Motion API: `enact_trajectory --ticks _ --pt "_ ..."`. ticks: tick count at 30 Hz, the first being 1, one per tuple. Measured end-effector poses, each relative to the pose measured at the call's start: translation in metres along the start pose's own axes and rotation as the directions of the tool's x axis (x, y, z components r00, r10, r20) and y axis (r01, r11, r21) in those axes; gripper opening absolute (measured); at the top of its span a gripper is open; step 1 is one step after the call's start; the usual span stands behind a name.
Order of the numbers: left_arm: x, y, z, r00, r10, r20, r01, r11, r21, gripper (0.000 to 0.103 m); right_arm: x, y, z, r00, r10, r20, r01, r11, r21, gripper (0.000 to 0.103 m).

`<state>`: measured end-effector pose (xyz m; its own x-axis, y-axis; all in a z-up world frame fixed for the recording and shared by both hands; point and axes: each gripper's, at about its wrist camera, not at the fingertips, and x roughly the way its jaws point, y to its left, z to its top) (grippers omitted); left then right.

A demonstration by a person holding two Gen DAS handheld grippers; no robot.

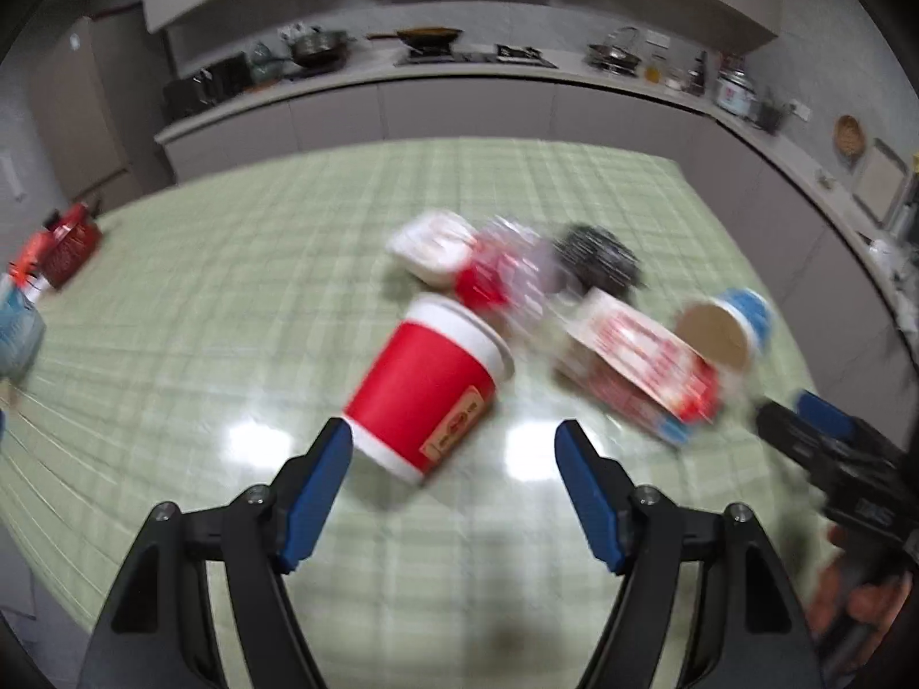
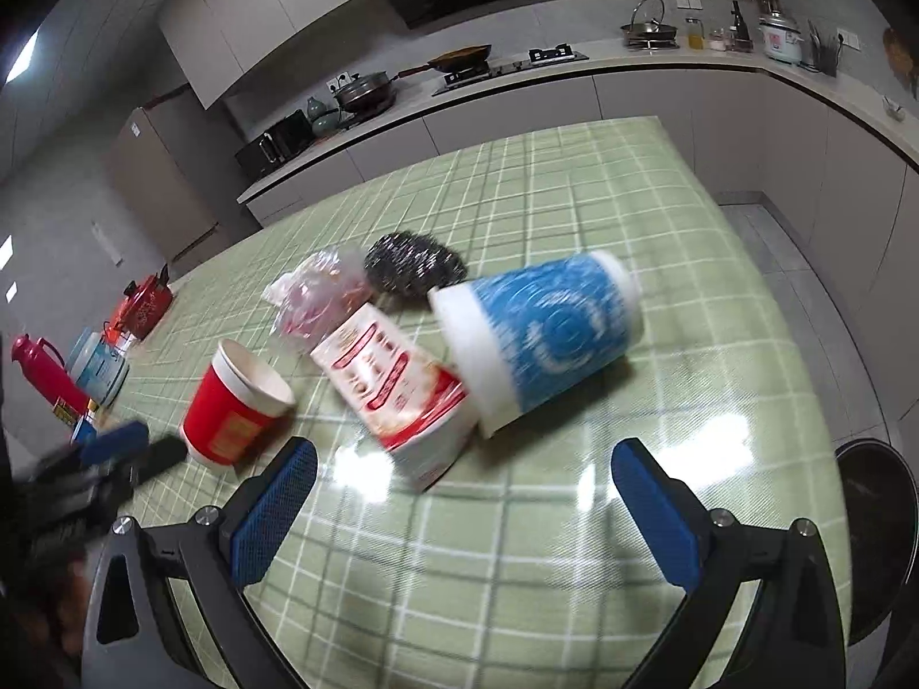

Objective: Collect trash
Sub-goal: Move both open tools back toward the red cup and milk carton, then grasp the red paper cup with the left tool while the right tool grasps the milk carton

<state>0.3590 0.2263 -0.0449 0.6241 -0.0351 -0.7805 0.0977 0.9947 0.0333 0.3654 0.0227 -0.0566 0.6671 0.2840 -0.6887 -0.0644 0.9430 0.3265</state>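
Trash lies clustered mid-counter (image 1: 230,264): red cup (image 1: 428,387) on its side just ahead of the left gripper (image 1: 454,448), jaws apart, nothing held; blue cup (image 2: 545,339) and carton (image 2: 396,384) ahead of the right gripper (image 2: 465,471), wide open, empty.

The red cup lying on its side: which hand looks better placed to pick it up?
Left. The red cup lies just ahead of the left gripper, jaws open. The right gripper faces the blue cup instead.
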Motion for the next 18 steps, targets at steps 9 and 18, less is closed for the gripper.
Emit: enact_trajectory --ticks 9,18 --pt "0.046 0.047 0.020 0.998 0.019 -0.062 -0.023 0.998 -0.054 0.074 -0.016 -0.014 0.017 0.997 -0.036 0.071 0.032 0.998 0.058 0.103" --pt "0.075 0.091 0.031 0.992 -0.063 -0.112 0.054 0.995 -0.083 0.076 -0.010 0.012 0.018 0.990 -0.105 0.098 0.094 0.990 0.108 0.103"
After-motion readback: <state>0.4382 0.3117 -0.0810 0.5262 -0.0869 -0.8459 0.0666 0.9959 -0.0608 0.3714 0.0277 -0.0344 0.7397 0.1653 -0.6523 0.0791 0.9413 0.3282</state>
